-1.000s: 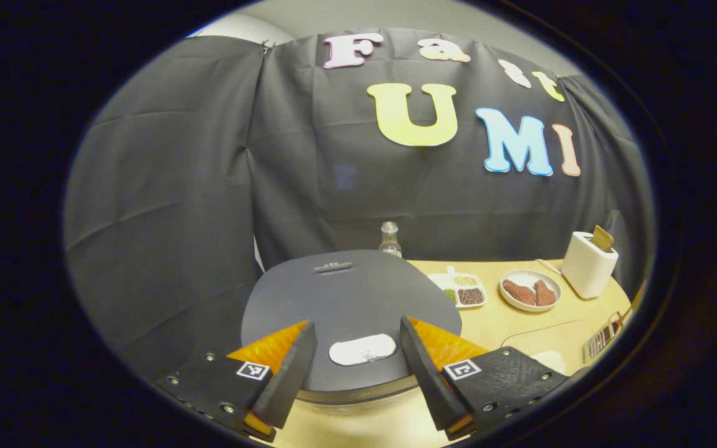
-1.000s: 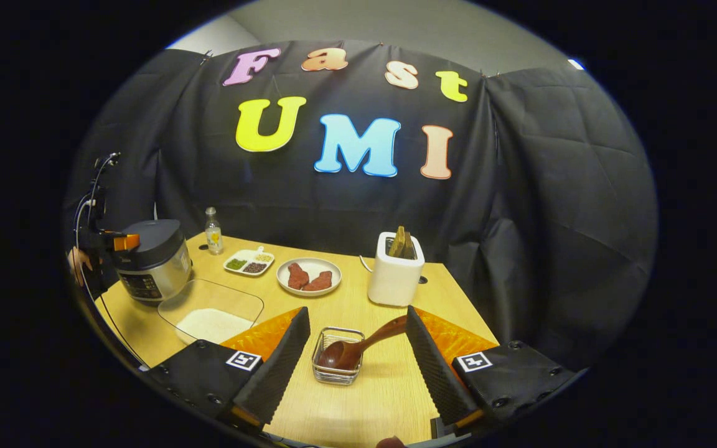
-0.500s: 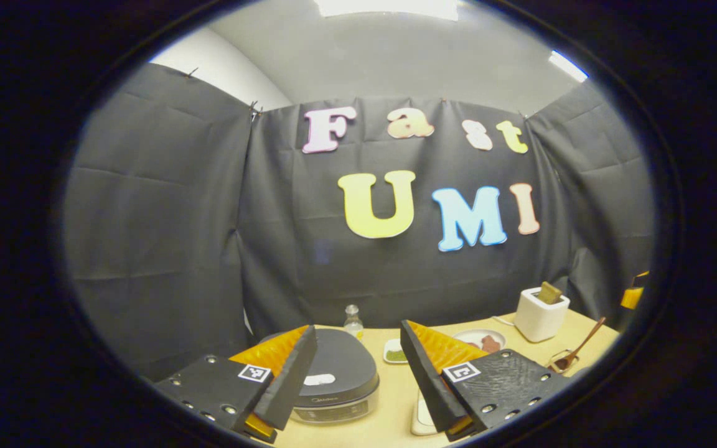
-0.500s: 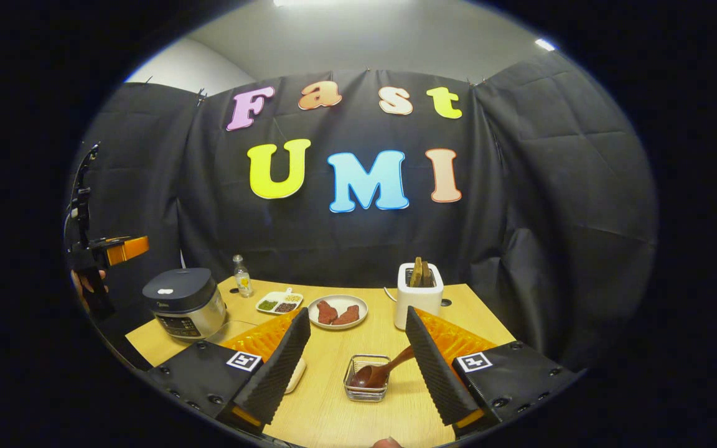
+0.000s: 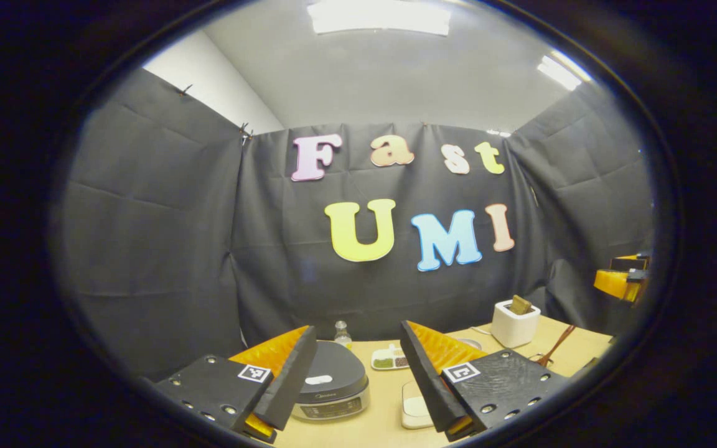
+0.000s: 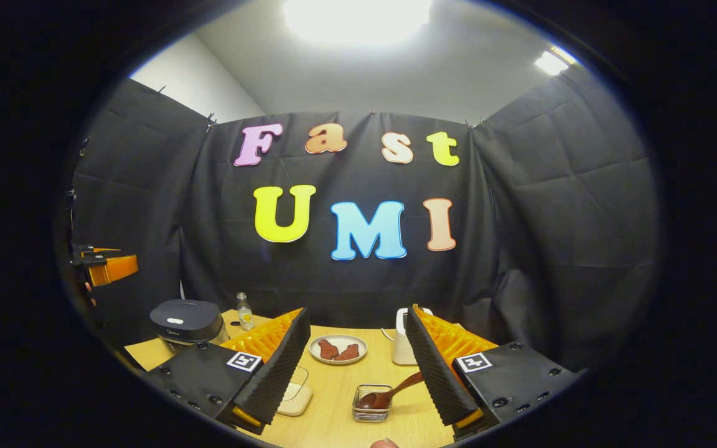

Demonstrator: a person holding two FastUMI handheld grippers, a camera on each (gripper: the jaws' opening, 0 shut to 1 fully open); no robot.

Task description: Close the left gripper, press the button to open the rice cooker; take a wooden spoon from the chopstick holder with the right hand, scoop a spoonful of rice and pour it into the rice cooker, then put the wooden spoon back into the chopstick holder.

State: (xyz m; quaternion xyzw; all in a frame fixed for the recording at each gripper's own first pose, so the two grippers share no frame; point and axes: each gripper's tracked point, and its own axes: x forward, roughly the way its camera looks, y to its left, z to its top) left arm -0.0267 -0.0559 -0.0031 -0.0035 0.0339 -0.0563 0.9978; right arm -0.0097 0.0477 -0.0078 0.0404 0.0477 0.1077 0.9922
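Grippers, both pulled up and back since a second ago: left gripper (image 5: pixel 352 379) and right gripper (image 6: pixel 358 367) gape empty, rice cooker (image 5: pixel 327 389) lid shut at lower centre, wooden spoon (image 6: pixel 389 394) resting in chopstick holder (image 6: pixel 372 403); task appears unstarted.

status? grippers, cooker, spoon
Left gripper open, high above table. Right gripper open, empty. Rice cooker lid shut. Wooden spoon in chopstick holder.
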